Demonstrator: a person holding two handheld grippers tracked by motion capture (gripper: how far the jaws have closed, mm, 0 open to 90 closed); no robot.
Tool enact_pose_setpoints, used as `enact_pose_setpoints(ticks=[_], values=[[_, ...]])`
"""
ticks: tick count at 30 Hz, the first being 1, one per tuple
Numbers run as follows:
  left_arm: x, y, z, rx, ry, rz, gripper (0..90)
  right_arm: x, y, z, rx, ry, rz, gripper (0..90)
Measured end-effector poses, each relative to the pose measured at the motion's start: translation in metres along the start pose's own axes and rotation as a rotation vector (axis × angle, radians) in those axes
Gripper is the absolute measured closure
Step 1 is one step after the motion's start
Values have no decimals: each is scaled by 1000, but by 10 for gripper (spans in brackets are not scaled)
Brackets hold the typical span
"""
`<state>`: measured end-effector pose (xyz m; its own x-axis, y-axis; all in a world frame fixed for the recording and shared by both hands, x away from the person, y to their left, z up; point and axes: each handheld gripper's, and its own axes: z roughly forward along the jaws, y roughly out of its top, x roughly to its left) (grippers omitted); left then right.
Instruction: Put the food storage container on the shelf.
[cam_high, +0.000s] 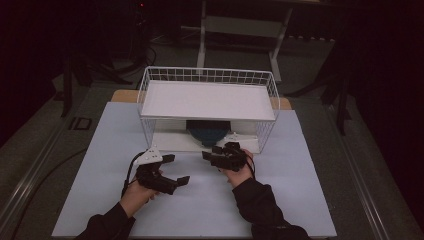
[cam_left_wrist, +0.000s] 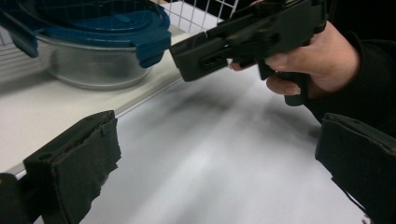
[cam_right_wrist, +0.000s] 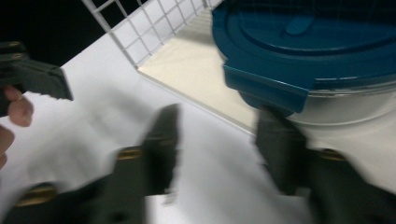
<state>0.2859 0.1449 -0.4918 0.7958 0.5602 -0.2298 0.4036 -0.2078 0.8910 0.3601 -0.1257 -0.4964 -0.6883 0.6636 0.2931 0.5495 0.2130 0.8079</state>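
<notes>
Left claw (cam_high: 176, 169) low over pale bench (cam_high: 210, 210), jaws spread wide, nothing between them; right claw (cam_high: 210, 152) just in front of white wire rack (cam_high: 207, 75), jaws parted with a gap, blurred in right gripper view, nothing pinched; round clear glass container with blue clip-on lid (cam_right_wrist: 322, 51) on rack's lower white shelf (cam_right_wrist: 196, 70), under top shelf; one right jaw just beside a blue lid clip.
</notes>
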Motion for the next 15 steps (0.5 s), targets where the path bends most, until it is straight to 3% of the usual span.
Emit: enact_pose_setpoints(ticks=[1, 2, 3, 5, 10, 15], values=[[0, 0, 0, 0, 0, 0, 0, 0, 0, 0, 0, 0, 0, 382], [-2, 1, -1, 1, -2, 7, 0, 2, -2, -5, -27, 15, -9, 248], [-2, 1, -1, 1, -2, 7, 0, 2, -2, -5, -27, 15, -9, 248], [-5, 3, -4, -6, -7, 11, 0, 3, -4, -13, -39, 62, 3, 188], [-9, 4, -9, -11, -6, 24, 0, 3, -8, -26, -42, 66, -3, 153], [-13, 4, -19, -10, -2, 44, 0, 2, -18, -49, -48, 39, -32, 151]])
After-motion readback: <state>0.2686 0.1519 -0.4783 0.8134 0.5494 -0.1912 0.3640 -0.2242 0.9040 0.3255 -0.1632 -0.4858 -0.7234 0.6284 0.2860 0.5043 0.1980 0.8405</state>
